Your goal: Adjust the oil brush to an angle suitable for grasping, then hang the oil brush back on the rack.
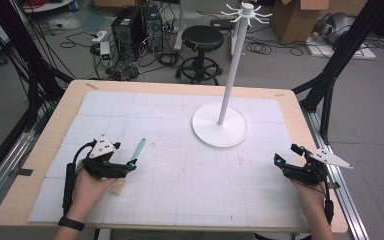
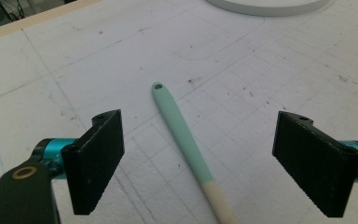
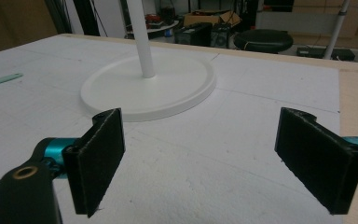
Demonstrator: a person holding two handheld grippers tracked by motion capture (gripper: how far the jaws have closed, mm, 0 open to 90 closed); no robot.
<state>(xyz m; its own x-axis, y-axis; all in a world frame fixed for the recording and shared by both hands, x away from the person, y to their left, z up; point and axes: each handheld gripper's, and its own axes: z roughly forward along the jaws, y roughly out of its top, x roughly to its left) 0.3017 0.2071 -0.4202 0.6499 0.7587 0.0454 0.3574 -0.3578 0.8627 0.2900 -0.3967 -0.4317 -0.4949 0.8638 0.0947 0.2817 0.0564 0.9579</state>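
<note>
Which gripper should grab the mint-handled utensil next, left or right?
Left. The left gripper is open with the utensil lying between its jaws. The right gripper sits open at the table's far side, facing the white stand.

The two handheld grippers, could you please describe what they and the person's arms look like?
Each is a black body with turquoise joints. The left gripper and the right gripper both carry a grey three-cornered plate on top and trail a black cable. Their pads are flat, black, rectangular and ribbed, with a brass-coloured ring below. A black band circles the left wrist; forearms are unsleeved.
</note>
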